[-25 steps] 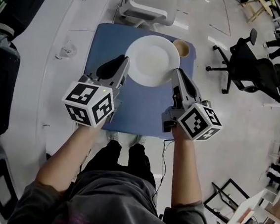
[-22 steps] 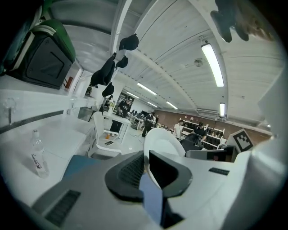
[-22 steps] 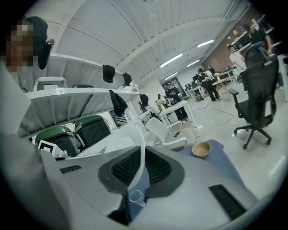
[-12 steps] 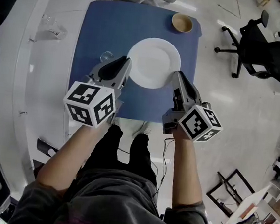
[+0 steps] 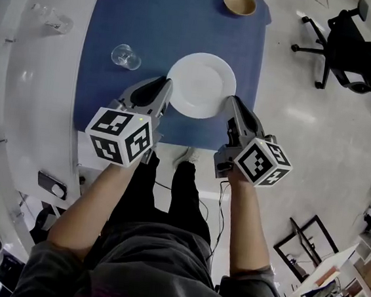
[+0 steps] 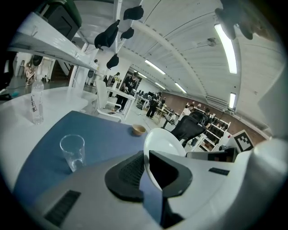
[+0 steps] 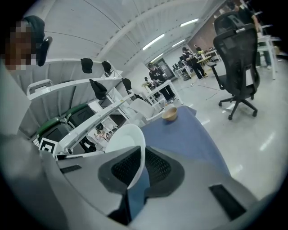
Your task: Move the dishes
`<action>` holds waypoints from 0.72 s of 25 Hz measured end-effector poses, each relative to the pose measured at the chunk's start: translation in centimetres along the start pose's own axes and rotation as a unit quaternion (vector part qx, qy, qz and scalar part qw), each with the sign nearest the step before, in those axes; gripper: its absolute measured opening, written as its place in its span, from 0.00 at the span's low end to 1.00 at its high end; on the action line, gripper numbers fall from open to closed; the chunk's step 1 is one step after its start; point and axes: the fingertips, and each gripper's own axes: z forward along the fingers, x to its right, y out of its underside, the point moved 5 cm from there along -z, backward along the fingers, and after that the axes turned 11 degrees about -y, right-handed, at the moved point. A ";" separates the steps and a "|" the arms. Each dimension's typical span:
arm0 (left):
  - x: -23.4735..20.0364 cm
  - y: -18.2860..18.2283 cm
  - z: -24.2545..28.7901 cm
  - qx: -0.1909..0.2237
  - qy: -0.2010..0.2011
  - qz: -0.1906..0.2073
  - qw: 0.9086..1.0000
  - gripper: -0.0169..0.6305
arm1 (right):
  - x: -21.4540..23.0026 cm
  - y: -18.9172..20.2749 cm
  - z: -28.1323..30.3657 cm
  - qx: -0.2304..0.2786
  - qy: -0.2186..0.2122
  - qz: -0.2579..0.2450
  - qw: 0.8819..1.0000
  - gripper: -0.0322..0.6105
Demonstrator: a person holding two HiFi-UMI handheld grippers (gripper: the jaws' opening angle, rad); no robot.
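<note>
A round white plate [image 5: 201, 85] hangs over the near half of the blue table [image 5: 158, 29], held by its rim from both sides. My left gripper [image 5: 166, 98] is shut on the plate's left rim, and the rim [image 6: 148, 157] shows wedged between its jaws in the left gripper view. My right gripper [image 5: 229, 107] is shut on the right rim, with the plate's edge [image 7: 137, 159] running between its jaws in the right gripper view. Both grippers point forward and slightly down.
A clear drinking glass [image 5: 125, 57] stands on the blue table left of the plate. A small tan bowl [image 5: 240, 2] sits at the far right corner. A plastic bottle [image 6: 36, 102] stands on the white counter at left. An office chair [image 5: 362, 38] stands at right.
Both grippers and the plate have come down and toward the near side of the blue table. The glass has come into view, and the bowl now lies well beyond the plate.
</note>
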 end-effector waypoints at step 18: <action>-3.2 9.3 4.2 -0.081 -0.019 -0.018 0.996 0.08 | 5.9 8.3 1.7 -0.062 0.019 0.044 0.997 0.11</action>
